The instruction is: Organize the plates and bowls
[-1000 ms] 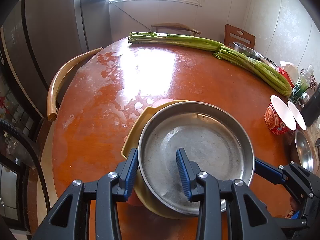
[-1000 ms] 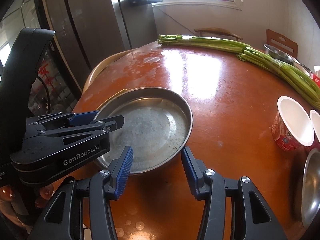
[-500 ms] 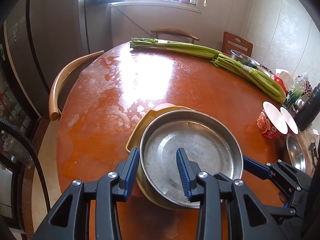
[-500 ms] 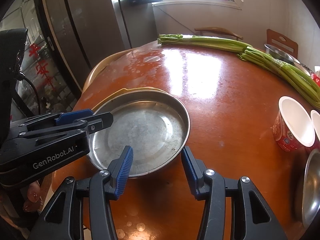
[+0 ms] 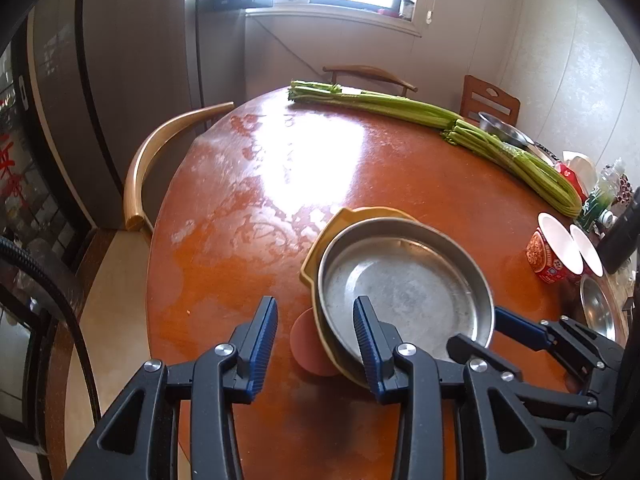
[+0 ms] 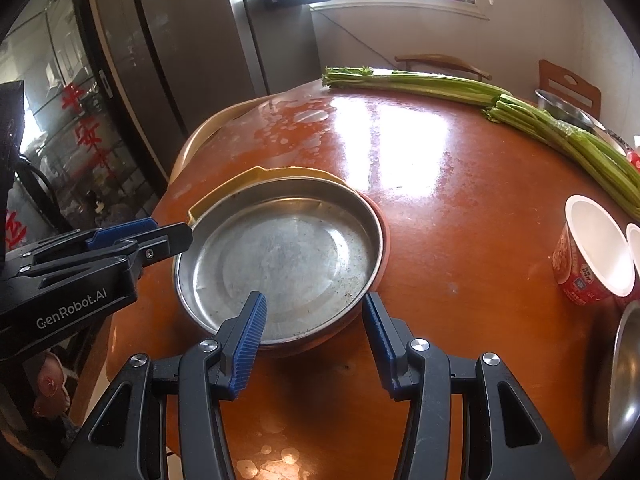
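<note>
A round steel plate (image 5: 404, 284) lies stacked on a yellow dish (image 5: 344, 220), with a reddish plate (image 5: 310, 344) under both, on the round red-brown table (image 5: 280, 184). The stack also shows in the right wrist view: steel plate (image 6: 288, 256), yellow dish (image 6: 256, 176), reddish rim (image 6: 385, 240). My left gripper (image 5: 316, 336) is open and empty, its right finger over the plate's near rim. My right gripper (image 6: 314, 328) is open and empty, straddling the plate's near rim.
Long green celery bundles (image 5: 440, 120) lie across the far side. Red paper cups (image 6: 592, 252) stand at the right. A steel bowl (image 6: 624, 376) sits at the right edge and another (image 5: 504, 128) at the back. Wooden chairs (image 5: 160, 160) ring the table.
Both grippers pulled back and up from the stack. The left gripper now sits mostly left of the plate. The stack stays in place, with the reddish plate now showing beneath.
</note>
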Demonstrator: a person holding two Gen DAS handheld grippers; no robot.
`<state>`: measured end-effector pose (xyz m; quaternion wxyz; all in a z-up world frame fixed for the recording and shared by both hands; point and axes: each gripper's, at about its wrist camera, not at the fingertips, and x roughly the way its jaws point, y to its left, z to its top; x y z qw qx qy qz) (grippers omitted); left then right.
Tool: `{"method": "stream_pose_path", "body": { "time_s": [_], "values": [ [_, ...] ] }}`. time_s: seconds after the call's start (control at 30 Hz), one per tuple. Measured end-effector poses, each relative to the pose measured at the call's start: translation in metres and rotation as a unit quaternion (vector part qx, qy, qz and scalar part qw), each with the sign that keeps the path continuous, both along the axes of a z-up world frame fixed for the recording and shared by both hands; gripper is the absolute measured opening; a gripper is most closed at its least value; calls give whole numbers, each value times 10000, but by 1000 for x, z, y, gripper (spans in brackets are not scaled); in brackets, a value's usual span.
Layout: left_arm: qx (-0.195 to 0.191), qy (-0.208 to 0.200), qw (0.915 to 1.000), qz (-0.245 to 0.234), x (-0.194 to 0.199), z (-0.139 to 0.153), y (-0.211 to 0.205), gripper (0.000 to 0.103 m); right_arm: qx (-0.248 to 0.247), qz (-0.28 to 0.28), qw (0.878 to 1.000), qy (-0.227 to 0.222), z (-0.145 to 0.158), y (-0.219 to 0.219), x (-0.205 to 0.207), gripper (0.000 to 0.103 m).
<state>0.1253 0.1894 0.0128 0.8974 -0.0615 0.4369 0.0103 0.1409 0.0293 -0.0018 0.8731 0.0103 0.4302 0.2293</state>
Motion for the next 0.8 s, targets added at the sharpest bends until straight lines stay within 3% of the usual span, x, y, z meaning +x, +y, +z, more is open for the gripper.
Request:
{"method": "stream_pose_path", "body": {
  "time_s": [0.2, 0.57, 0.8],
  "values": [
    [-215, 155, 9996, 84, -1, -12, 7, 41, 53, -41, 10000, -57, 3, -5, 0, 52],
    [-426, 139, 9990, 45, -7, -7, 2, 41, 185, -31, 9998, -65, 6, -17, -3, 53],
    [-790, 316, 9963, 73, -9, -18, 0, 42, 327, -14, 9995, 33, 5, -31, -1, 55]
  ]
}}
